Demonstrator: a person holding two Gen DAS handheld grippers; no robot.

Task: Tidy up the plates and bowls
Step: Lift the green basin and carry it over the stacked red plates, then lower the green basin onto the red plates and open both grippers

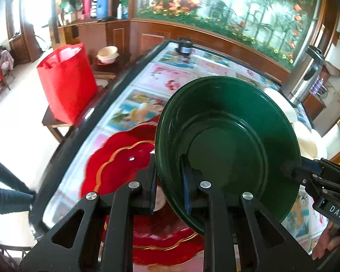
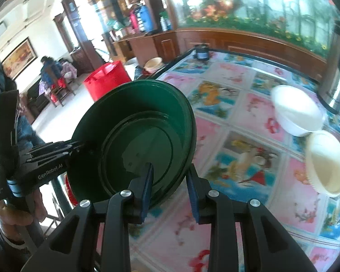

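Nearest the left wrist camera, the left gripper (image 1: 170, 192) is clamped on the near rim of the green bowl (image 1: 229, 149), one pad inside the wall and one outside, so the bowl hangs tilted in the air above the red plate (image 1: 122, 161) that lies on the patterned table (image 1: 181, 68). At the right edge of this view the right gripper (image 1: 292, 170) reaches in and meets the bowl's opposite rim. Cream bowls (image 1: 306, 140) sit on the table just behind the green bowl, and a red bag (image 1: 68, 83) stands beside the table's far-left edge. In the right wrist view, the right gripper's (image 2: 170, 190) blue pads straddle the bowl's (image 2: 136, 142) lower rim; the inner pad lies against the wall, but the outer pad looks slightly off it, so whether this side truly grips is hard to say through the blur. The left gripper (image 2: 79, 147) pinches the rim on the left, with a hand (image 2: 18, 217) below on its handle. A white bowl (image 2: 297, 111) and a cream bowl (image 2: 326, 163) rest well apart to the right. The risk is plain: the bowl is smooth, steeply tilted and held only by thin rim pinches. If the right side is loose, the bowl could pivot in the left grip, slide out and drop onto the red plate, chipping either. Uneven travel of the two hands could also twist the rim free.
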